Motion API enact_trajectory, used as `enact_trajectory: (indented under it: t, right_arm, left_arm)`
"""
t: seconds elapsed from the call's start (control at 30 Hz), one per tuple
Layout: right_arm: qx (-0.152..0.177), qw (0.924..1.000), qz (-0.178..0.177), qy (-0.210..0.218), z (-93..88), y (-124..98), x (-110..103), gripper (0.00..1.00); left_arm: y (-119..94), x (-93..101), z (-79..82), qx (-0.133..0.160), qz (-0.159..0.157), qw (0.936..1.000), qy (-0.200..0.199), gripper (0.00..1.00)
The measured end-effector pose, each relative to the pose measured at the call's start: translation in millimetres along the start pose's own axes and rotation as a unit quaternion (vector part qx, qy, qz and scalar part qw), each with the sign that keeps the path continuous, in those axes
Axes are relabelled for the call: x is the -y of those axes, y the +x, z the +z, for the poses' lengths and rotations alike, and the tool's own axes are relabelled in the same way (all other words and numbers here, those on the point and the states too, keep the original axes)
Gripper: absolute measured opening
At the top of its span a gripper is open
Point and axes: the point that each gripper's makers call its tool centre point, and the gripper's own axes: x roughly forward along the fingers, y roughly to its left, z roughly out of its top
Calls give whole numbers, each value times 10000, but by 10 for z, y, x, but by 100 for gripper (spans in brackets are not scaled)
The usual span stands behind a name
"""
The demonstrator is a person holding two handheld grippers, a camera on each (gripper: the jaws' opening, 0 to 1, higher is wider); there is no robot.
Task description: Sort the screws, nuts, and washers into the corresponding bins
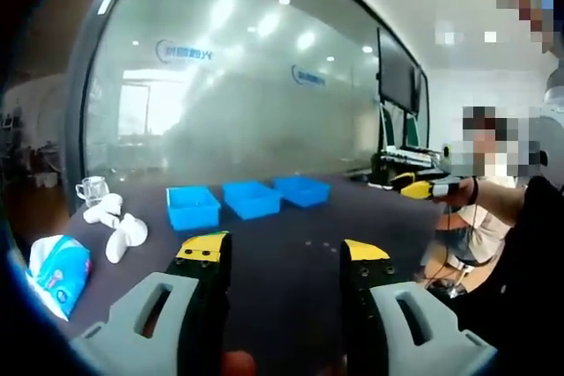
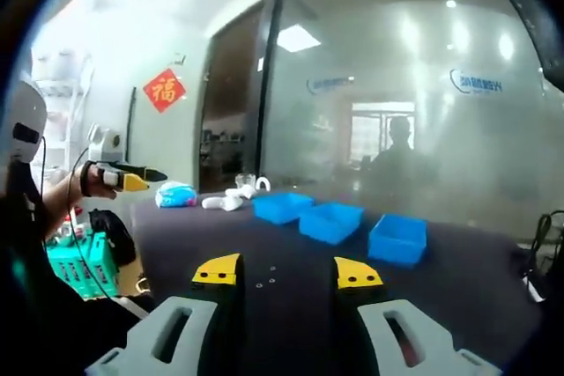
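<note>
On the dark table, three blue bins sit beyond both open, empty tools.

three open blue bins in a row on the dark table; small hardware lies near.

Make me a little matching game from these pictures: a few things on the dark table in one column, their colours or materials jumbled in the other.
Things:
1. the three open plastic bins
2. the small cup near the table's edge
3. the soft tissue pack
4. the tips of the left gripper

Descriptions:
A. clear glass
B. yellow
C. solid blue
D. blue and white

Pairs: 1-C, 2-A, 3-D, 4-B
</note>
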Motion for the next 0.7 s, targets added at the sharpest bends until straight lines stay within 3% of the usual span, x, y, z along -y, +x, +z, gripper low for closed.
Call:
enact_trajectory:
  t: [0.1,0.3,0.6,0.7]
  right_arm:
    - [-351,9984,313,304,-105,21,-70,35]
    - [-467,9972,469,354,-84,59,-25,34]
    - [-901,9925,822,0,-102,158,5,34]
    - [-1137,9874,1065,-269,-101,201,-20,35]
  left_arm:
    - [0,7,-11,-28,-20,10000,14,48]
    - [-11,42,-47,-123,-125,9998,43,48]
    - [3,150,-161,-329,-354,9988,77,48]
    - [8,177,-183,-373,-405,9984,90,48]
